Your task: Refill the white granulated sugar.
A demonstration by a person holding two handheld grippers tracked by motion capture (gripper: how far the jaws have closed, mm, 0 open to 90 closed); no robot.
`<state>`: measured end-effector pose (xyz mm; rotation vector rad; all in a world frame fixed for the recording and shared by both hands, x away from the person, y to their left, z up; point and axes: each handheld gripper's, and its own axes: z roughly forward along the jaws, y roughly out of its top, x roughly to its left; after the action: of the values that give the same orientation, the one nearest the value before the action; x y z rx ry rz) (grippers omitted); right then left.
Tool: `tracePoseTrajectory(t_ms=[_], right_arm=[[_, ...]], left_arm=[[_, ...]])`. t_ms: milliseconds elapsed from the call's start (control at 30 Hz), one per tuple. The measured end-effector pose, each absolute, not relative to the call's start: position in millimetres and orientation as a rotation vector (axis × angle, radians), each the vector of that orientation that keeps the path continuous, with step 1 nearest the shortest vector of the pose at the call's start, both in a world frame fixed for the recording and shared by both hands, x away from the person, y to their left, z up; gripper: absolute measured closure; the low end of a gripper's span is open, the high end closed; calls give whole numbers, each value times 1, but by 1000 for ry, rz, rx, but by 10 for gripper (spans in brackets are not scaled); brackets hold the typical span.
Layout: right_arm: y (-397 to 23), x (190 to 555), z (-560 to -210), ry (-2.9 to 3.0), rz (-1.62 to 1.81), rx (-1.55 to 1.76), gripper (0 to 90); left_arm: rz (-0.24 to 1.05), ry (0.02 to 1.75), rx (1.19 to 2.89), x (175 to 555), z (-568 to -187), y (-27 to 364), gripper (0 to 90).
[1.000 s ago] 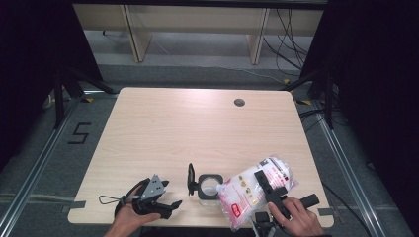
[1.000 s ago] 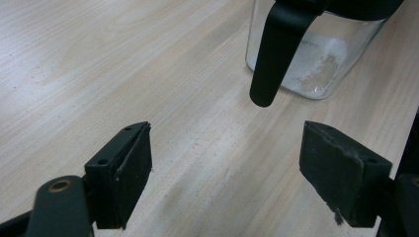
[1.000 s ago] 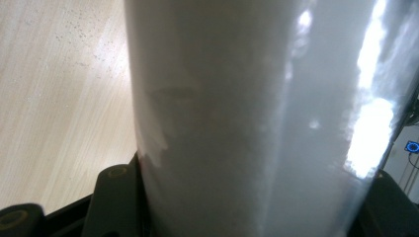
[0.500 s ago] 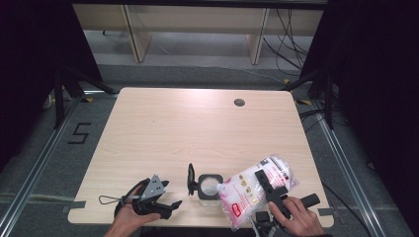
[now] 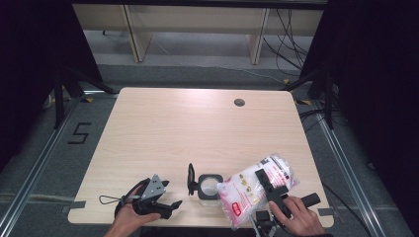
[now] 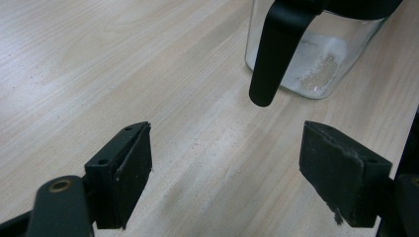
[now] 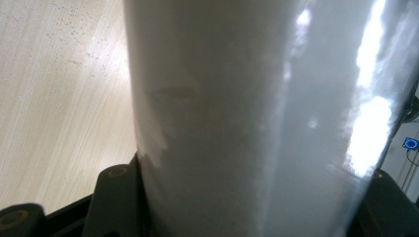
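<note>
A clear plastic bag of white grains (image 5: 247, 190) with red print hangs tilted near the table's front right, its lower end over a square glass jar (image 5: 207, 187). My right gripper (image 5: 265, 178) is shut on the bag; in the right gripper view the white bag (image 7: 247, 113) sits pressed between the jaws. The jar (image 6: 316, 59) holds a little white powder, and a black lid or handle (image 6: 274, 54) hangs at its side. My left gripper (image 5: 170, 205) rests by the front edge left of the jar, open (image 6: 227, 163), with nothing between its pads.
The light wooden table (image 5: 197, 128) has a round cable hole (image 5: 239, 102) near its back right. Shelving legs and cables stand on the floor behind the table. Dark frames flank both sides.
</note>
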<state>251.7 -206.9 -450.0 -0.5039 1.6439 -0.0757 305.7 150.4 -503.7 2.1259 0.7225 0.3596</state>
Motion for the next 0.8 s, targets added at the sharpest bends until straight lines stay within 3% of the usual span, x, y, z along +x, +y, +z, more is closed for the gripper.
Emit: tracePoseTrajectory(t_ms=[800], right_arm=[[-207,252,-454,1650,-81,-516,431]], left_arm=[[359,733,2129,305,-503,151,200]])
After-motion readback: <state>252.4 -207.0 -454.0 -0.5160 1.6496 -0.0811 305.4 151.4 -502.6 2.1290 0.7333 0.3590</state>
